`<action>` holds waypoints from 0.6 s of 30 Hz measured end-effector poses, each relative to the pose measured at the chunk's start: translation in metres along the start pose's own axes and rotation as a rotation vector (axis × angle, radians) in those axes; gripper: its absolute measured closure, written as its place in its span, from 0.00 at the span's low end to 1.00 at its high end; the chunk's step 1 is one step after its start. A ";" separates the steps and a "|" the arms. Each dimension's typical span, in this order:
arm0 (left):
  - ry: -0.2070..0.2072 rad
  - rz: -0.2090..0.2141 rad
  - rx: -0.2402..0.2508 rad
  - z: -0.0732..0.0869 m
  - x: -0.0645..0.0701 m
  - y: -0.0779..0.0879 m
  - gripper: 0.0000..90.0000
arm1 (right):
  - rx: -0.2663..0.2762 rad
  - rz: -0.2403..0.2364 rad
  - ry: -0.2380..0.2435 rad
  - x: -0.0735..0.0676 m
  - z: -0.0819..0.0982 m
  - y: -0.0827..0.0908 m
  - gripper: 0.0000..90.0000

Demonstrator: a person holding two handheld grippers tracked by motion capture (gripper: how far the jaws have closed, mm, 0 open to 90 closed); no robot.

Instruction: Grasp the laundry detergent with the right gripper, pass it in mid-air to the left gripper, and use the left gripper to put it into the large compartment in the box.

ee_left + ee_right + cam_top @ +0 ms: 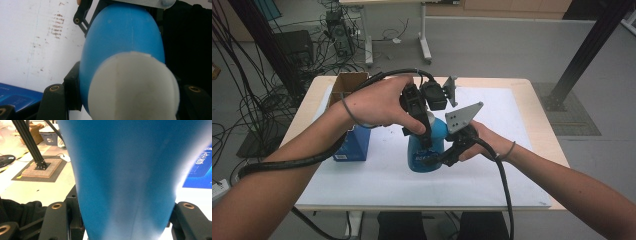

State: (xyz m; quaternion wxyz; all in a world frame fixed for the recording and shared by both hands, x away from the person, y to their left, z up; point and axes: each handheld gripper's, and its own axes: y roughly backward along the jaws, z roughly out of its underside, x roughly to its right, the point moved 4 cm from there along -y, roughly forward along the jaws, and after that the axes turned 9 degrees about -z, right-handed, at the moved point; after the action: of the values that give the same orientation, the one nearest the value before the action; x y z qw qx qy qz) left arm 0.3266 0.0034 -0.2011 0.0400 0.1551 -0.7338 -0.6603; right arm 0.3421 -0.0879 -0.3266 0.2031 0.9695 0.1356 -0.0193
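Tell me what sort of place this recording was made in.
Probably a lab or workshop set up for recording. Loose black cables sprawl over the grey floor, black metal frame posts stand on bolted bases, and the light wooden table carries a white sheet under a blue plastic bottle.

From my feed, the high view looked forward and down from above the person's side, with the table point(532, 150) spread from nine to three o'clock. The left gripper view sat very close above the blue bottle point(122, 37), looking down on its white cap point(135, 87). The right gripper view pressed against its side. All three shared that bottle.
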 end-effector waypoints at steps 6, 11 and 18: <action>0.004 -0.003 0.004 -0.001 0.000 0.001 0.42 | 0.020 -0.004 -0.018 0.000 0.001 0.000 0.42; 0.011 -0.014 0.012 -0.002 -0.003 0.005 0.42 | 0.016 0.005 -0.060 0.003 0.004 0.000 0.19; 0.018 -0.003 0.021 0.000 -0.005 0.007 0.42 | 0.051 0.052 -0.072 0.006 0.007 0.004 0.05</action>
State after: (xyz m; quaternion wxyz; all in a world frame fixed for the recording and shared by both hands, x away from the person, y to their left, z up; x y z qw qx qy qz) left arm 0.3302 0.0058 -0.1931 0.0438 0.1626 -0.7398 -0.6514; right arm 0.3495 -0.0928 -0.3321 0.1836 0.9763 0.1023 -0.0524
